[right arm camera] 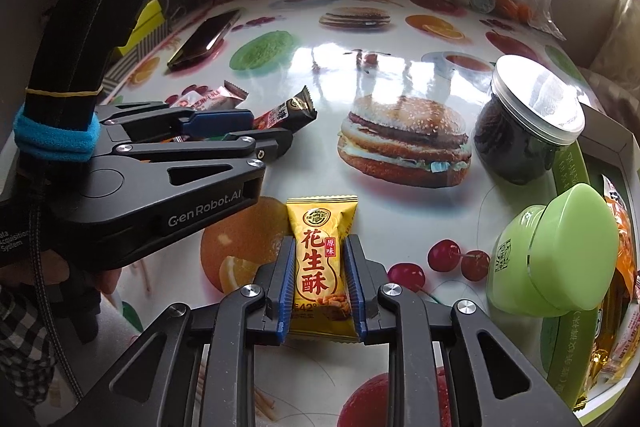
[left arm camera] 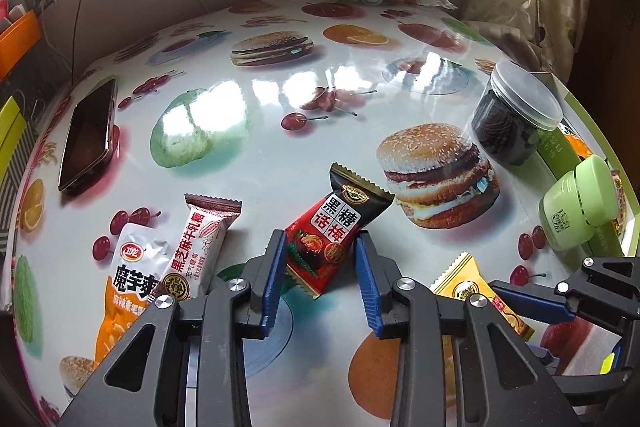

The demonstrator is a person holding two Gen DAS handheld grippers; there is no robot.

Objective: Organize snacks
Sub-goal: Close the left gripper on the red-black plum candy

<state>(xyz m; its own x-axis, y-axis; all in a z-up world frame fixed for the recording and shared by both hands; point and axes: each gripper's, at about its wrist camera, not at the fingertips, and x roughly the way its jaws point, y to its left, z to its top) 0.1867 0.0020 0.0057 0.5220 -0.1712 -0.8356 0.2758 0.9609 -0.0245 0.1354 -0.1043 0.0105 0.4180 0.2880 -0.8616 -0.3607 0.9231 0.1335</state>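
Two grippers are engaged at once, each straddling one wrapped snack on the fruit-and-burger printed table (left arm camera: pixel 280 131). Left gripper (left arm camera: pixel 320 263): jaws parted around the lower half of the red-and-black plum candy packet (left arm camera: pixel 334 235), which lies tilted on the table; the blue pads stand just beside the wrapper and contact cannot be confirmed. Right gripper (right arm camera: pixel 320 283): jaws drawn in against both long edges of the yellow peanut crisp packet (right arm camera: pixel 322 267), which appears gripped and lies flat or barely raised; which cannot be told.

Recommendation: close the left jaws squarely across the packet's body, not on the crimped end, and lift straight before any sideways travel. The wrappers look slippery, so a light pinch may let them swing.

Containers: a green-rimmed box (right arm camera: pixel 568 163) sits at the right table edge and holds orange-wrapped snacks, partly hidden. A green jar (right arm camera: pixel 556 259) lies on its side over the rim. A clear jar (right arm camera: pixel 528 135) with dark contents stands upright beside the box, lid on. Two further packets, a white sesame nougat bar (left arm camera: pixel 200 247) and a konjac snack pouch (left arm camera: pixel 128 279), lie to the left, unsorted.
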